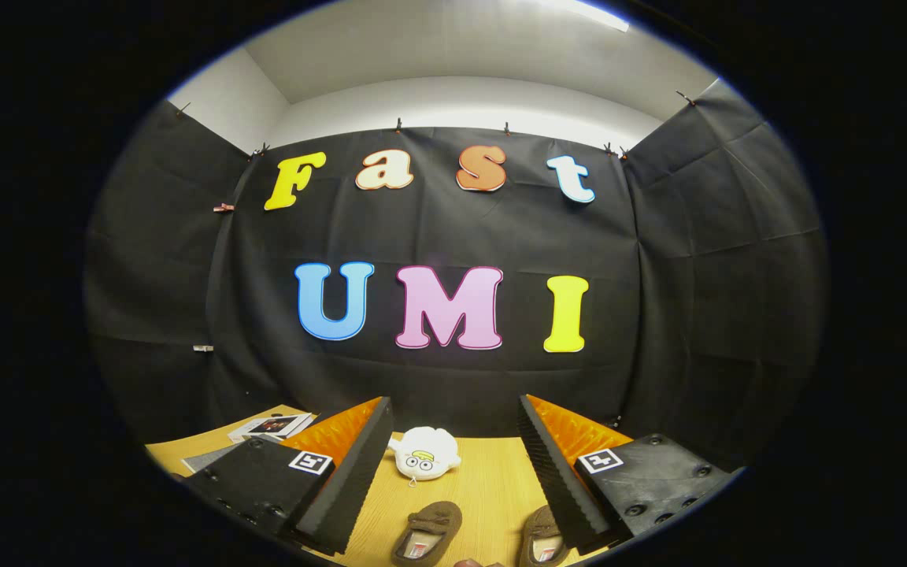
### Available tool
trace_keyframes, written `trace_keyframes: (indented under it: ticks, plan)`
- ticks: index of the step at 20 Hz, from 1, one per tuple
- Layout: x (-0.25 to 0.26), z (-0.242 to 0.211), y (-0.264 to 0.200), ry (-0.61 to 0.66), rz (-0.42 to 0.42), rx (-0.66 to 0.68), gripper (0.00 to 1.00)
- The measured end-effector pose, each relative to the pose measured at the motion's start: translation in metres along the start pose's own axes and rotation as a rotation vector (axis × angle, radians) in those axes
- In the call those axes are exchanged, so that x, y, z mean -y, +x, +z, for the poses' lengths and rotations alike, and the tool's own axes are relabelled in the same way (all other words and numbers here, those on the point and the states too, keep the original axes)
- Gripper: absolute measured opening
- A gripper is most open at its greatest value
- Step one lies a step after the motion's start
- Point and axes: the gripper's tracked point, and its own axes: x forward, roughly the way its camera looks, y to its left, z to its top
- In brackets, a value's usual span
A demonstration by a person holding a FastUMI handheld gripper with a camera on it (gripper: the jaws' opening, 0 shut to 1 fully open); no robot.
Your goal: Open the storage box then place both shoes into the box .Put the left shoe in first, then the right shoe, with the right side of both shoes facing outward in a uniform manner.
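Observation:
Two small brown slipper-like shoes lie on the wooden table (493, 480). One shoe (427, 534) rests between my fingers, near the left finger. The other shoe (542, 538) lies close against the right finger, partly cut off. My gripper (453, 429) is open, held above the table with a wide gap and nothing between the fingers.
A white plush toy (424, 453) with a cartoon face sits on the table just beyond the shoes. A printed card or booklet (274, 426) lies at the table's far left. The black cloth wall stands right behind the table.

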Motion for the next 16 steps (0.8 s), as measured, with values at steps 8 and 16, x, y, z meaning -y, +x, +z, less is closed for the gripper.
trace_keyframes:
  ticks: [8, 16]
  plan:
    - [-0.031, -0.058, 0.010, 0.032, 0.110, -0.205, 0.97]
    - [-0.100, -0.128, 0.000, 0.211, 0.384, -0.471, 0.98]
